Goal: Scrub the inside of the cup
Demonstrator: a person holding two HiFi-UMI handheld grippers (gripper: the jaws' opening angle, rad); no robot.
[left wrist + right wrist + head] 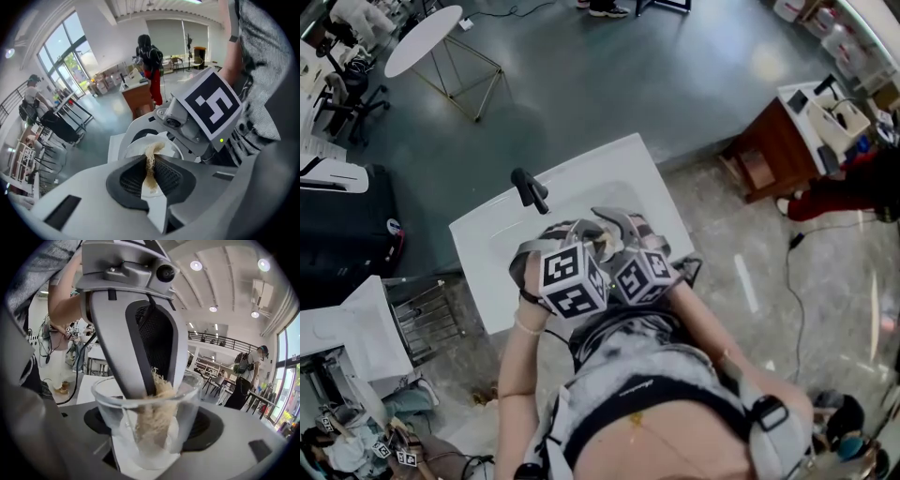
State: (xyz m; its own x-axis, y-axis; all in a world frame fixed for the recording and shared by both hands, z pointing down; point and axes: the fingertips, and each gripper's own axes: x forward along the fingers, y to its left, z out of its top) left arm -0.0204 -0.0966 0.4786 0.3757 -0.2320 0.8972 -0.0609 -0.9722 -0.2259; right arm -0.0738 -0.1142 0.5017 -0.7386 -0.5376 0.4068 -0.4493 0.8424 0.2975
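A clear plastic cup (149, 427) sits between the jaws of my right gripper (150, 434), which is shut on its sides. My left gripper (151, 376) comes down from above into the cup's mouth, shut on a tan fibrous scrubber (152, 416) that reaches the cup's inside. In the left gripper view the scrubber (150, 166) is pinched between the dark pads of my left gripper (151, 164), with the cup's rim (140, 146) just beyond and the right gripper's marker cube (211, 101) behind. In the head view both grippers (577, 246) (623, 239) meet over the sink.
A white sink (502, 244) with a black faucet (530, 189) lies under the grippers. A round white table (422, 39) stands far left and a brown cabinet (769, 150) to the right. People stand in the room behind.
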